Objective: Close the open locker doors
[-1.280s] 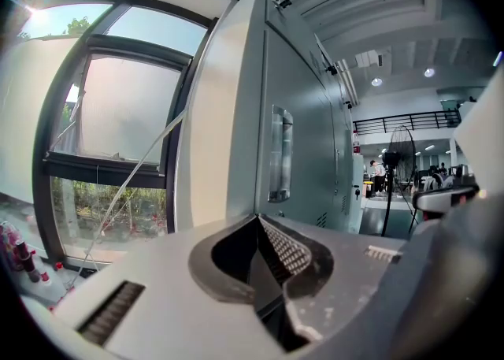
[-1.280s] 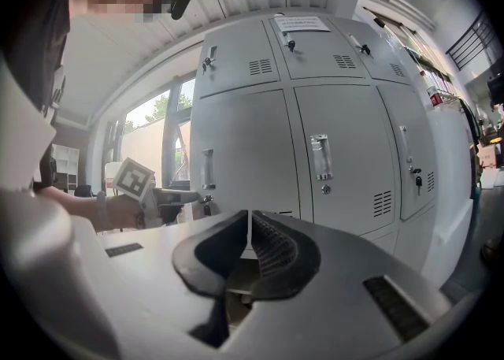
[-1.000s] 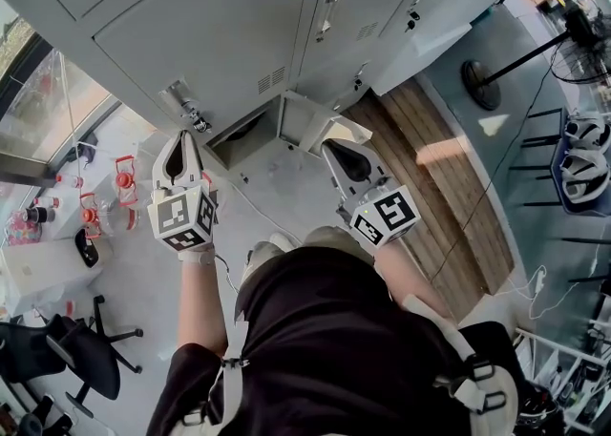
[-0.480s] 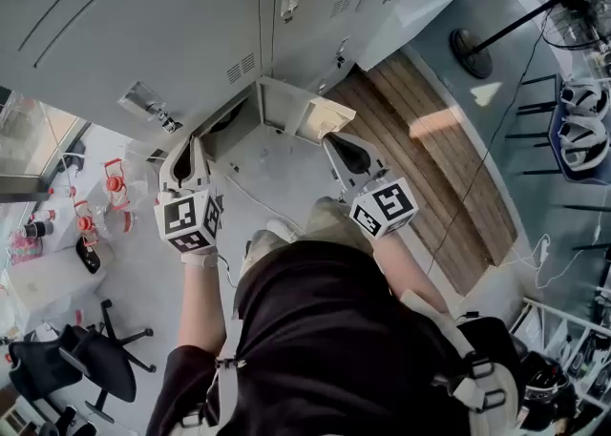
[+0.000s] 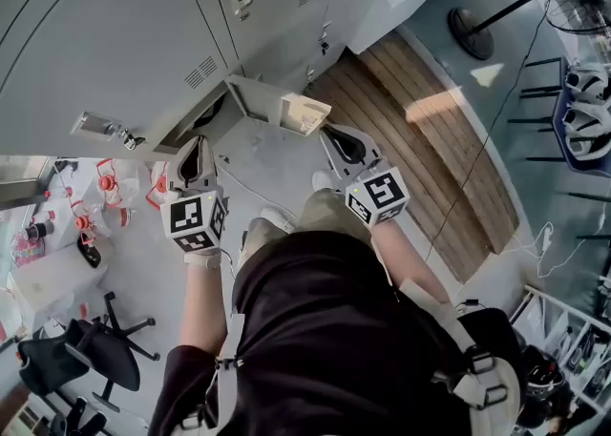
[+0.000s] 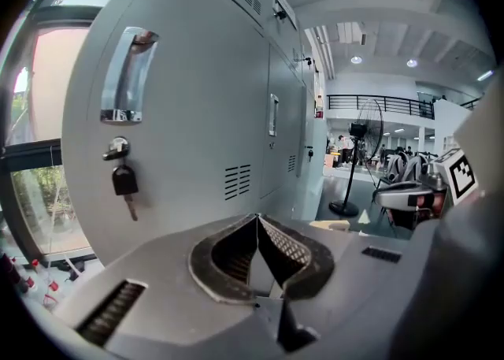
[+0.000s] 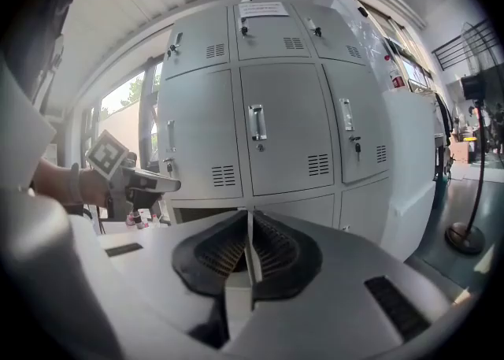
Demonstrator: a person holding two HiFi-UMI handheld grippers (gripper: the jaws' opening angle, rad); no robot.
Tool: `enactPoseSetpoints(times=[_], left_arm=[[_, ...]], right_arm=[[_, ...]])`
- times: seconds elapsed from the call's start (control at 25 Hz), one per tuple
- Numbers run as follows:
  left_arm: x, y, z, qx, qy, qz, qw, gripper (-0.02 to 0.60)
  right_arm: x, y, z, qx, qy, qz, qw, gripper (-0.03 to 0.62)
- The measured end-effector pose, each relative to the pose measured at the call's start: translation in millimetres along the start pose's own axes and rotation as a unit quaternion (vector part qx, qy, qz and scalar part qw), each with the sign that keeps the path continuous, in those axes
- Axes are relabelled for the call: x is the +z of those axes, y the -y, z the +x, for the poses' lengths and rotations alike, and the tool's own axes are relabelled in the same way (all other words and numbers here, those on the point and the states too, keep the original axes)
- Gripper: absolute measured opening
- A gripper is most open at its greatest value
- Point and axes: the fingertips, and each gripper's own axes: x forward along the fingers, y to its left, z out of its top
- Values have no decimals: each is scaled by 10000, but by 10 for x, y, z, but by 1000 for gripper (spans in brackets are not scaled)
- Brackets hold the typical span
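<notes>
Nearest us, the left gripper (image 5: 197, 146) and right gripper (image 5: 336, 135) are both pressed together on nothing. Just beyond them, the bottom locker door (image 5: 256, 100) stands open from the locker bank (image 5: 115, 33). As we judge it, we are approaching; next, a tip must push that door shut.

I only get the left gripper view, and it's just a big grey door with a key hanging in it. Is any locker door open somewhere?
Observer: Yes. The head view shows one low locker door swung out from the bottom row, just ahead of the left tool.
Operator: Is my other tool holding something?
Observer: No. In the right gripper view the right tool is shut, with nothing between its jaws.
</notes>
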Motion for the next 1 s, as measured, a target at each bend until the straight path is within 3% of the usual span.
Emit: enactPoseSetpoints(times=[0.44,0.68,1.0], left_arm=[[-148,559,245,195,-394,-63,9990,11],[-268,654,292,493,-574,-155,9970,12],[-340,737,240,959,-661,-312,9927,12]], right_arm=[[-439,635,144,620,-645,-102,9959,46],[-713,772,337,1056,-985,-132,9894,119],[-937,792,497,1742,-1322,-254,9755,138]])
